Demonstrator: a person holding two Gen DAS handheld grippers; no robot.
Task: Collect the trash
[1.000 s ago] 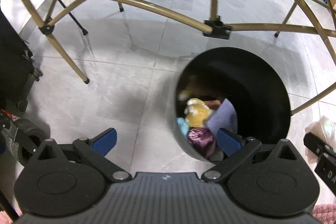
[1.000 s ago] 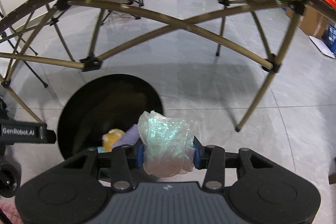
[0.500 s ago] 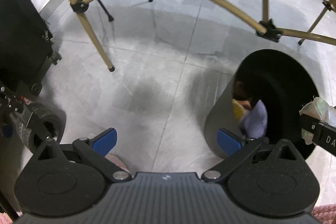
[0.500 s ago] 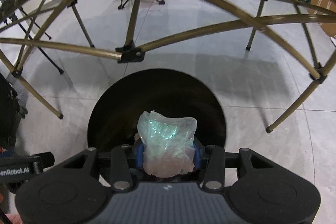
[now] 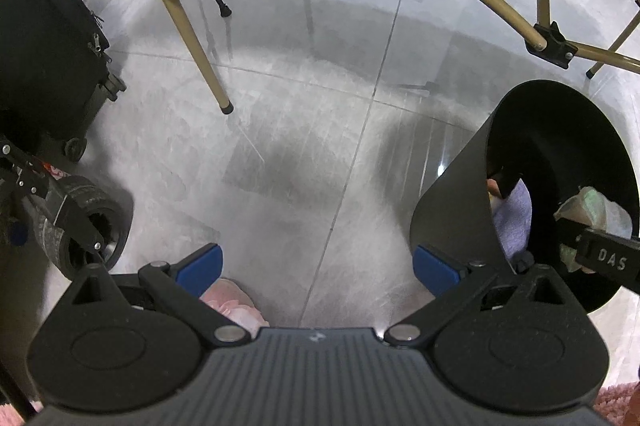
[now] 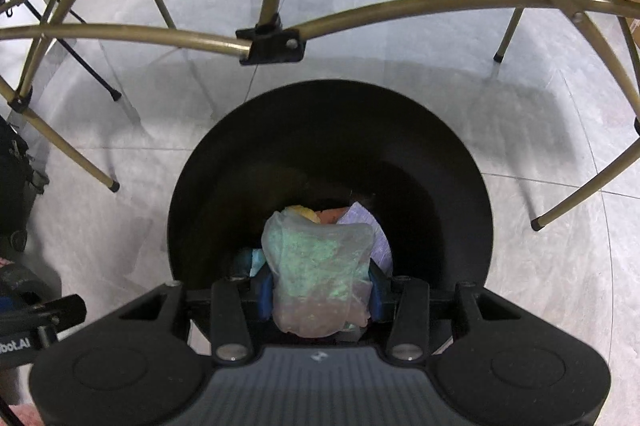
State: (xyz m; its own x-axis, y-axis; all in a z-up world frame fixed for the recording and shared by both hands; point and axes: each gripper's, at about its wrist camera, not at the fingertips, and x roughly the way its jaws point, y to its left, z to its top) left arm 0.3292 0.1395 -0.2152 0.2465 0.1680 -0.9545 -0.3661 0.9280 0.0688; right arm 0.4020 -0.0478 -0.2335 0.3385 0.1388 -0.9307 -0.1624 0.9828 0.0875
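Gold folding-frame legs (image 5: 182,22) stand on grey floor tiles (image 5: 304,146) beside a black wheeled case (image 5: 44,38).

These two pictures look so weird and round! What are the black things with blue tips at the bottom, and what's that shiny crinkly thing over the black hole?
Those black things are grabbers, like big tweezers, and a person holds one in each hand. Each grabber has a camera with a bulgy lens, which bends the pictures round.

One picture looks along the left gripper. Its blue fingers stand wide apart with nothing between them, above the grey tile floor.

The other looks along the right gripper. It squeezes a crumpled see-through plastic wrapper right over the black hole, which is a black trash bin seen from above. Inside lie other bits of trash: something yellow, something purple.

The gold poles are the legs of a folding frame standing over the floor.
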